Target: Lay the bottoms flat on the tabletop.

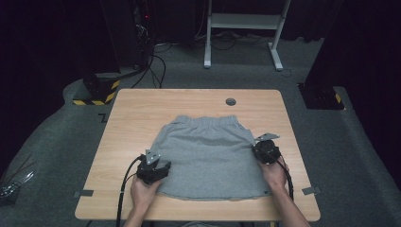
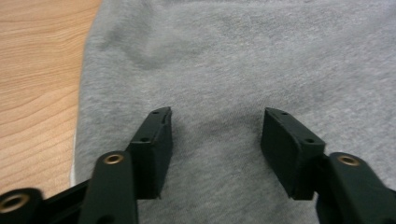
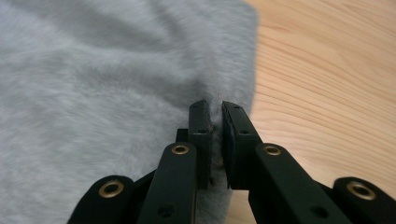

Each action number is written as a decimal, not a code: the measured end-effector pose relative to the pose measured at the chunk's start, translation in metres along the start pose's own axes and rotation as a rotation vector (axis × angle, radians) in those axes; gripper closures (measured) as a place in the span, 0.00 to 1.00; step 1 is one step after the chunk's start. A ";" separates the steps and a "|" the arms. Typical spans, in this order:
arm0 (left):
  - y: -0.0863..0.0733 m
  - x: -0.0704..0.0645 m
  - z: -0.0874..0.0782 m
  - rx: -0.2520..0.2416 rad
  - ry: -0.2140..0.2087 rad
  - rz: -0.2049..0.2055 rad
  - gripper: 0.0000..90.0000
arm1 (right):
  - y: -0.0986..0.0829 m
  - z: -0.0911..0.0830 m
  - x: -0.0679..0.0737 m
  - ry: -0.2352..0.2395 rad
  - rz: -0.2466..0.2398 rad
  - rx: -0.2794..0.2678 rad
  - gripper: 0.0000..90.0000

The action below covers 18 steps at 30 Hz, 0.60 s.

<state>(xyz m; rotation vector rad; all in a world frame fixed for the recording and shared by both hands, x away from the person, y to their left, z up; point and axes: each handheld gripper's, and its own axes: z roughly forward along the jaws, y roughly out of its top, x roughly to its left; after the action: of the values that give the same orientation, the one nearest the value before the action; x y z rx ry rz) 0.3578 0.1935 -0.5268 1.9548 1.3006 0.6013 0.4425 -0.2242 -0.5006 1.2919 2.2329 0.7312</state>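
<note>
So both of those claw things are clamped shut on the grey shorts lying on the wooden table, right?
Not quite. The right gripper is indeed shut on the edge of the grey shorts, but the left gripper is open: the left gripper view shows its jaws spread wide apart over the fabric, pinching nothing. The shorts do lie on the wooden table.

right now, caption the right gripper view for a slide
Right hand-held gripper shut on the edge of the grey shorts, beside the bare wooden table.
</note>
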 end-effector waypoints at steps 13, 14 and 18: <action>0.027 0.007 -0.002 0.009 0.014 0.016 0.71 | -0.013 -0.018 0.028 0.103 -0.027 -0.112 0.69; 0.031 0.010 0.000 0.004 0.020 0.007 0.73 | -0.014 -0.016 0.032 0.105 -0.038 -0.106 0.69; 0.046 0.023 0.007 0.001 0.045 -0.030 0.76 | -0.019 -0.010 0.033 0.124 -0.037 -0.082 0.73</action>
<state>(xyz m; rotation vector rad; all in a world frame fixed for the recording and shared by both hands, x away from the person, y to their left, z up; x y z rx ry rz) 0.3990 0.2013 -0.4964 1.9293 1.3555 0.6332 0.4086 -0.2052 -0.5096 1.1928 2.2915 0.9011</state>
